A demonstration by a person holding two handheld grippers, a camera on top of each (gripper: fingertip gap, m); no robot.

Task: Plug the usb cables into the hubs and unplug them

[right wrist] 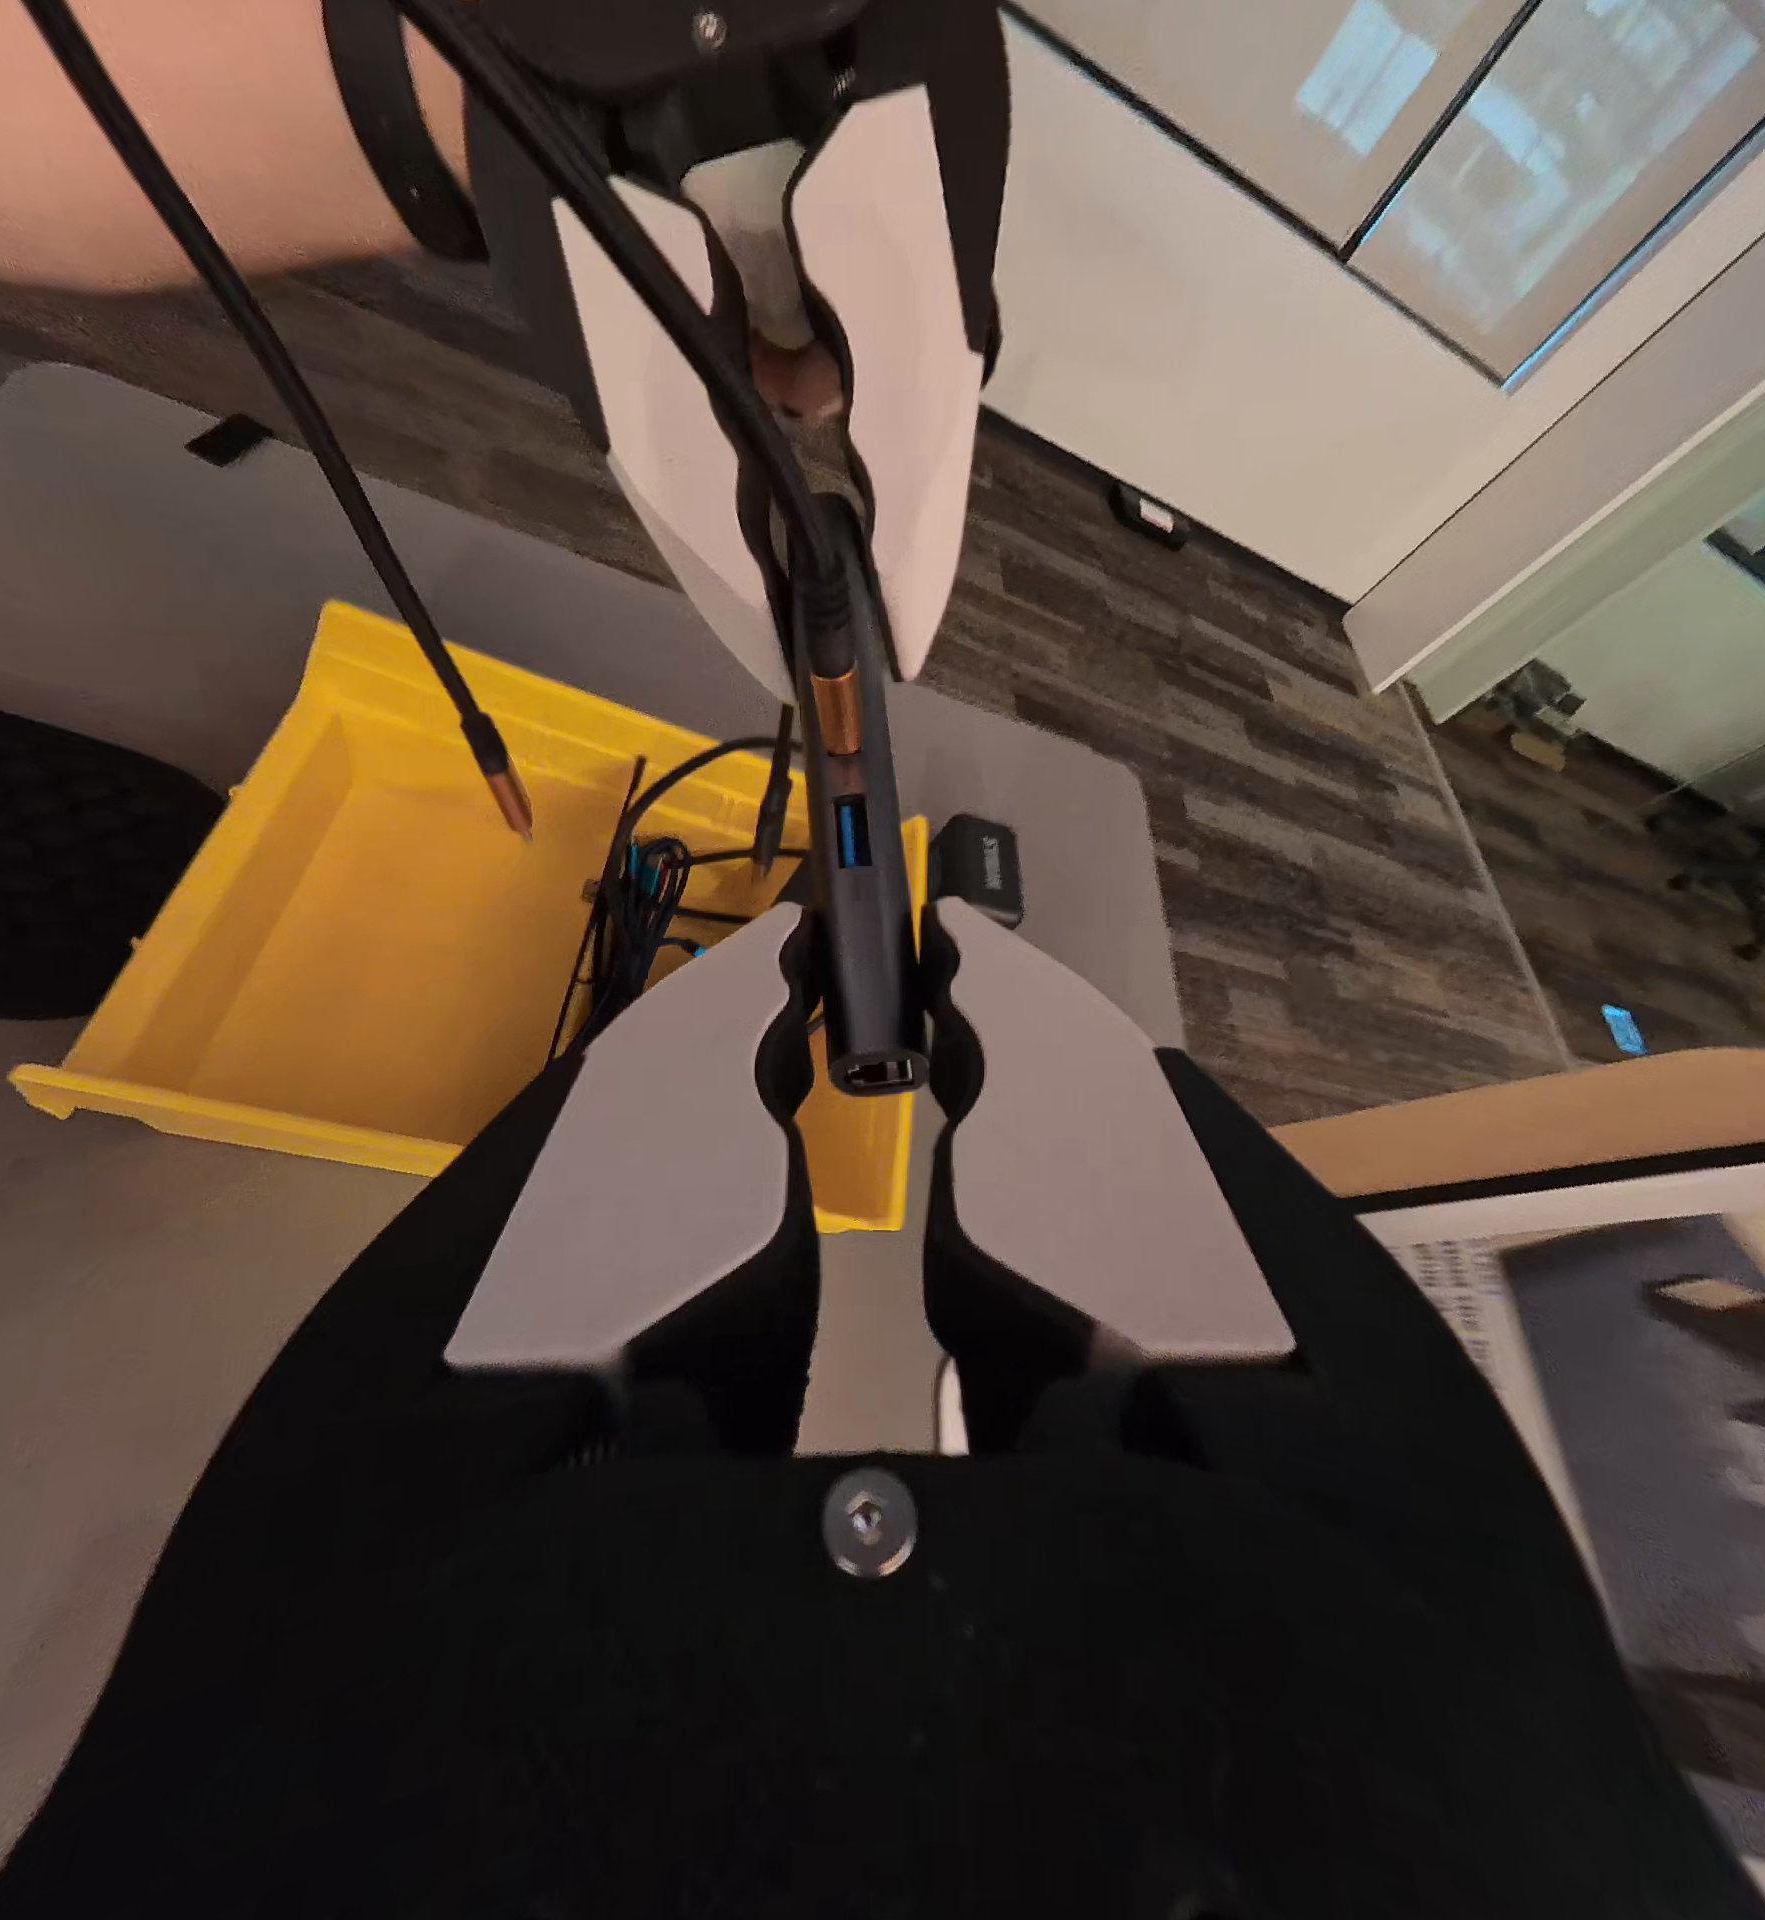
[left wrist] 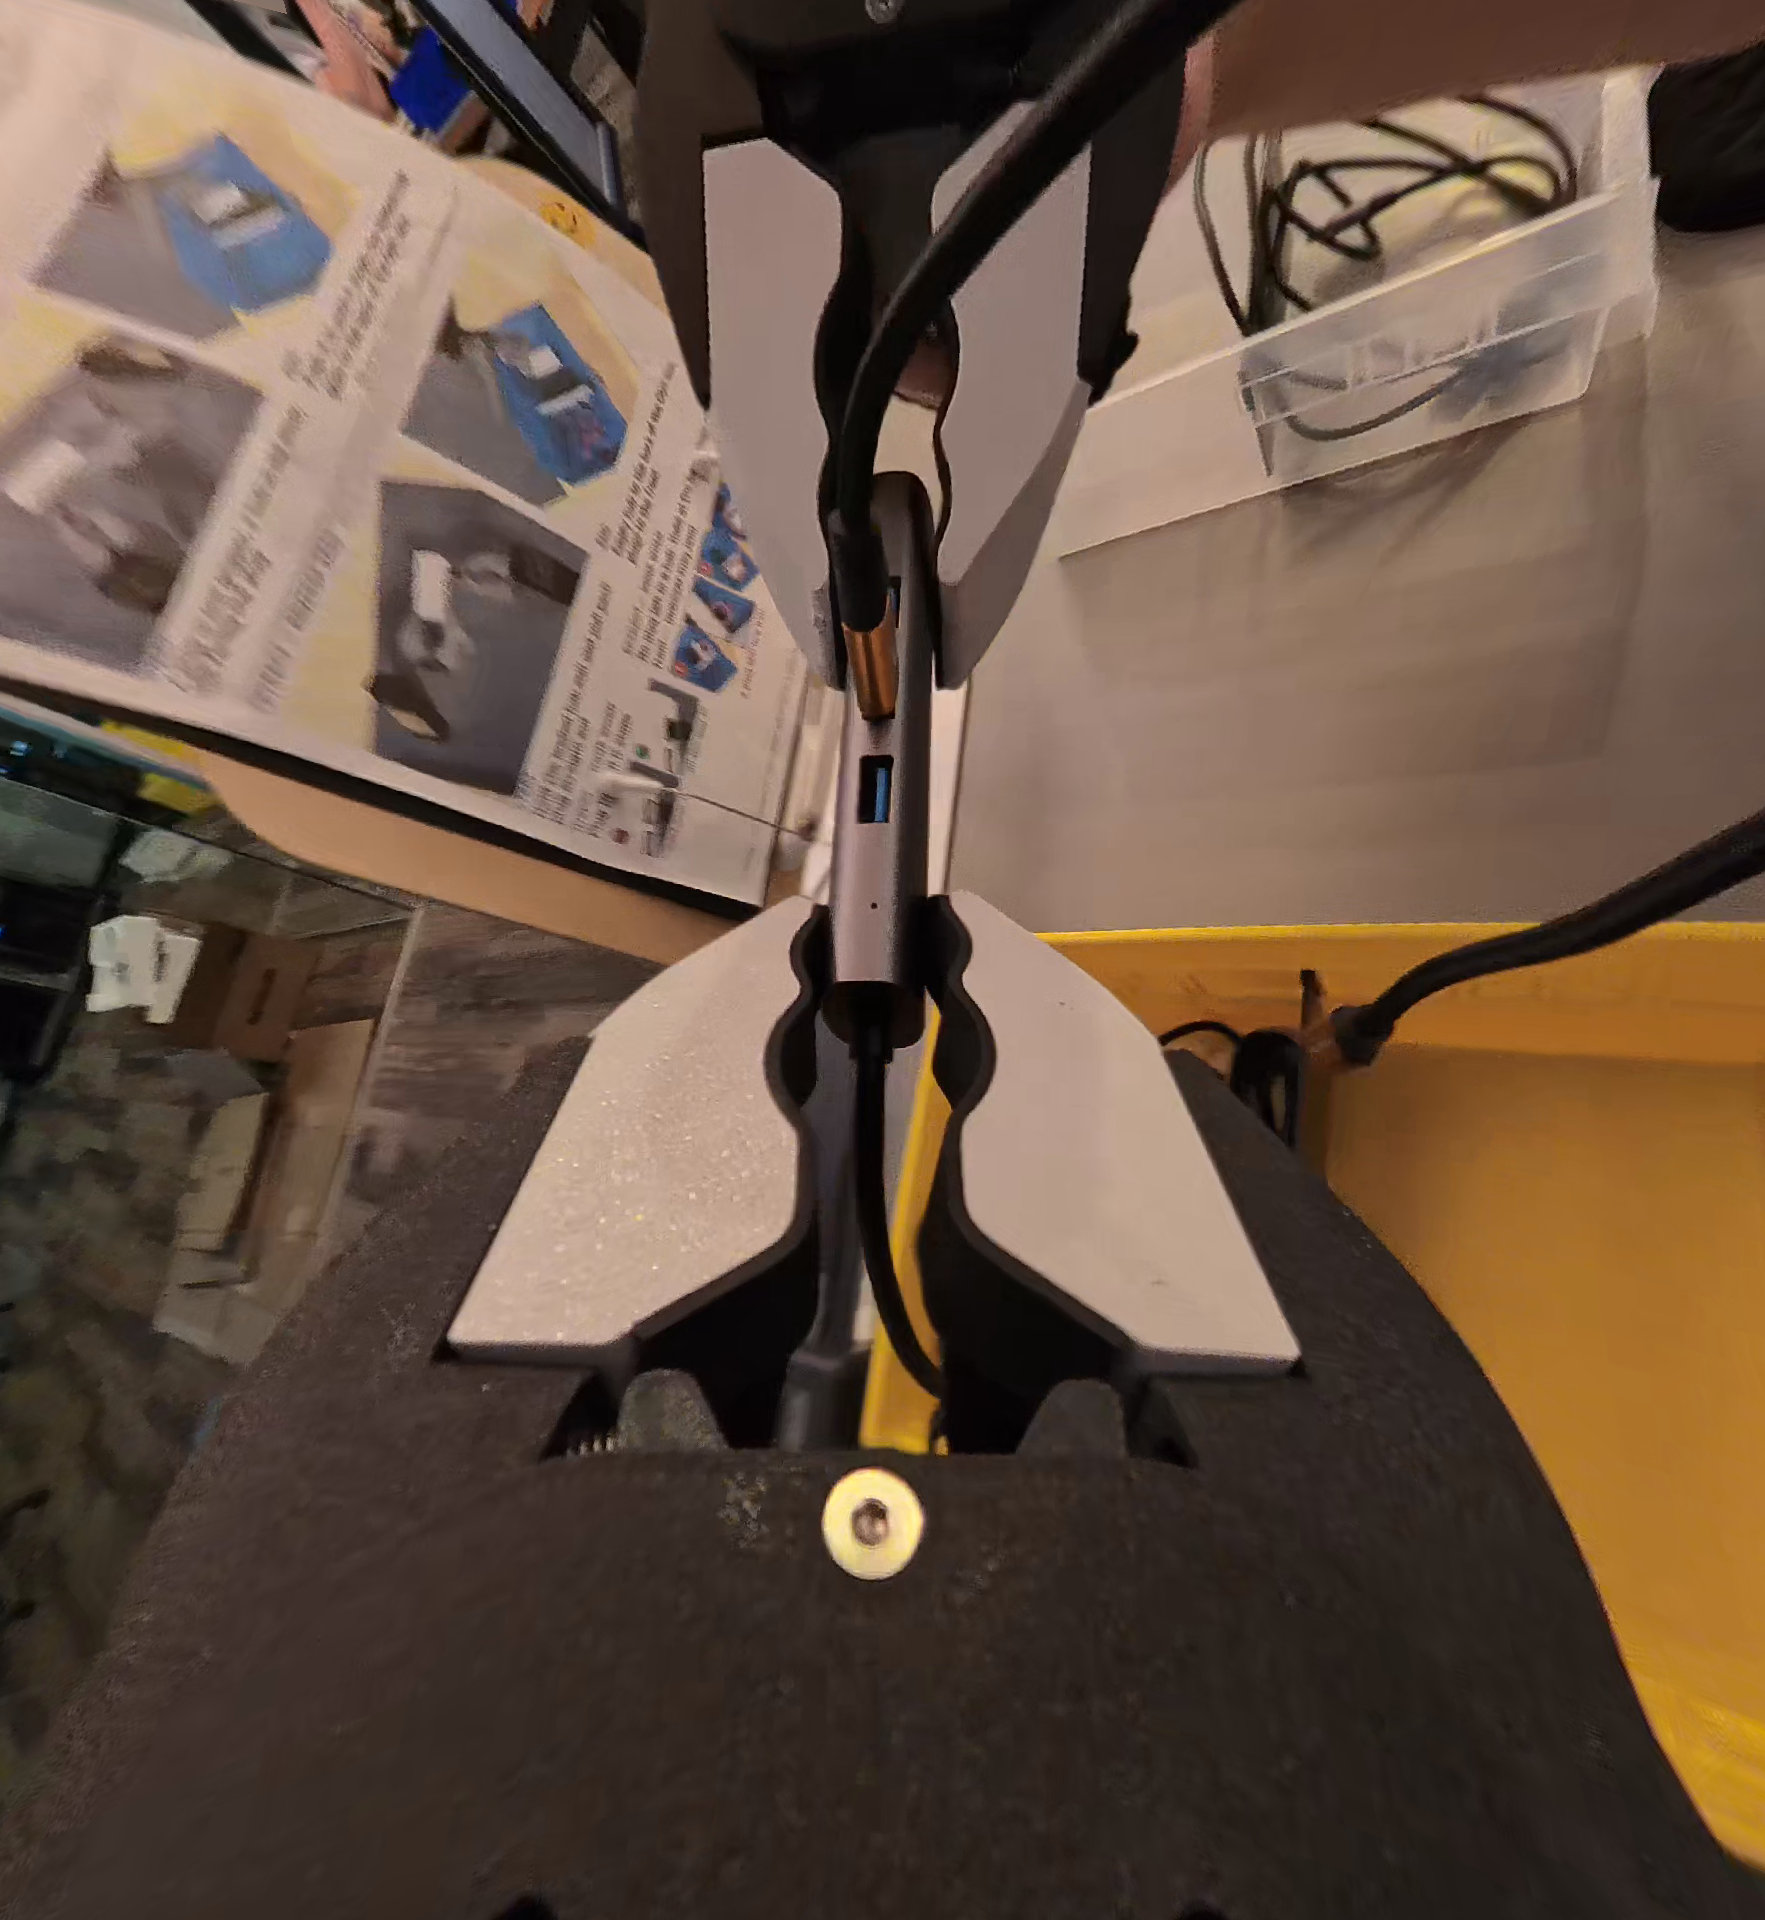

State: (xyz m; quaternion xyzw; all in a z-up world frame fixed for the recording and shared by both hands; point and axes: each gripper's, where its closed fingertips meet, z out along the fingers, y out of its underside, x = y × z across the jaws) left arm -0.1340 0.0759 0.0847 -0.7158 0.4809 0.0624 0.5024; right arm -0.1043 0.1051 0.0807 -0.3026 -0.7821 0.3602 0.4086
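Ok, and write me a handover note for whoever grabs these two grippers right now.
Left gripper: shut on the grey hub at its cable end.
Right gripper: shut on the same hub at its opposite end, so it hangs between both, above the yellow bin.
Done: a copper-collared plug appears seated in a side port, beside a free blue port.
Left: a second copper-tipped cable hangs loose over the bin. More cables lie in the bin, and a dark hub sits on the table behind it. Then comes the unplugging.
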